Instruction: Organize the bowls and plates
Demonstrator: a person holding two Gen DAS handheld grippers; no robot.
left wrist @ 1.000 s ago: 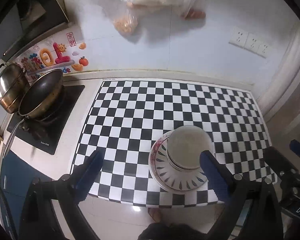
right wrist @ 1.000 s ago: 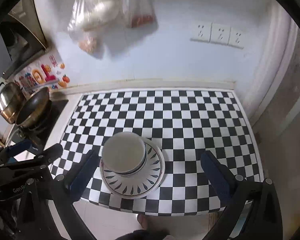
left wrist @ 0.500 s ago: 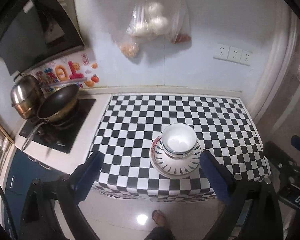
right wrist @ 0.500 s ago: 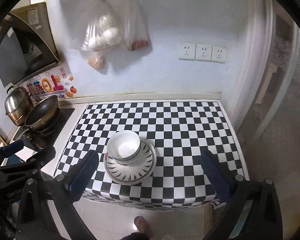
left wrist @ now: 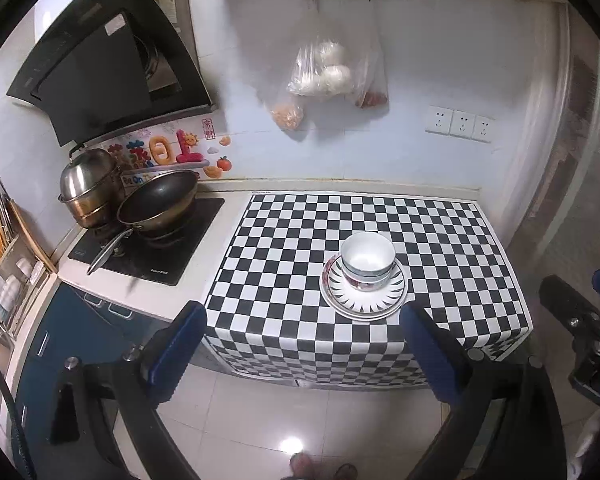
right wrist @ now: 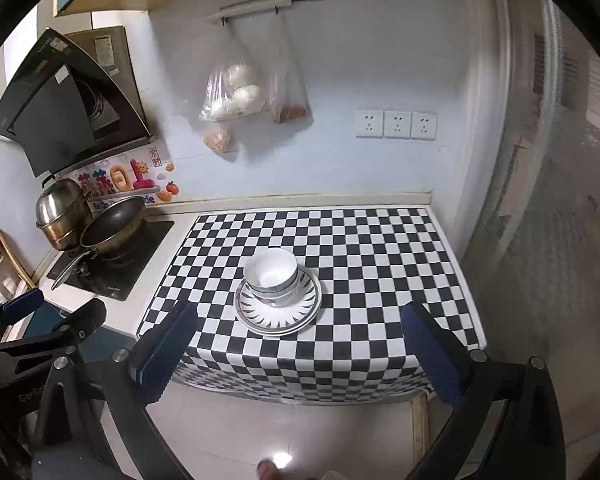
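Stacked white bowls (left wrist: 367,261) sit on stacked plates with black leaf marks (left wrist: 363,295) near the front of the checkered countertop (left wrist: 440,240). The same bowls (right wrist: 271,273) and plates (right wrist: 278,307) show in the right wrist view. My left gripper (left wrist: 304,344) is open and empty, held back from the counter over the floor. My right gripper (right wrist: 300,344) is also open and empty, well short of the counter's front edge. The right gripper's body shows at the left view's right edge (left wrist: 580,320).
A stove (left wrist: 148,248) with a wok (left wrist: 158,204) and a steel pot (left wrist: 88,184) stands left of the checkered cloth. Plastic bags (left wrist: 324,76) hang on the wall above. A dish rack (left wrist: 4,264) is at far left. Wall sockets (left wrist: 460,124) are at right.
Both grippers have pulled up and back from the bowls and plates, so the counter now looks smaller and the floor shows below. The stack has not moved.
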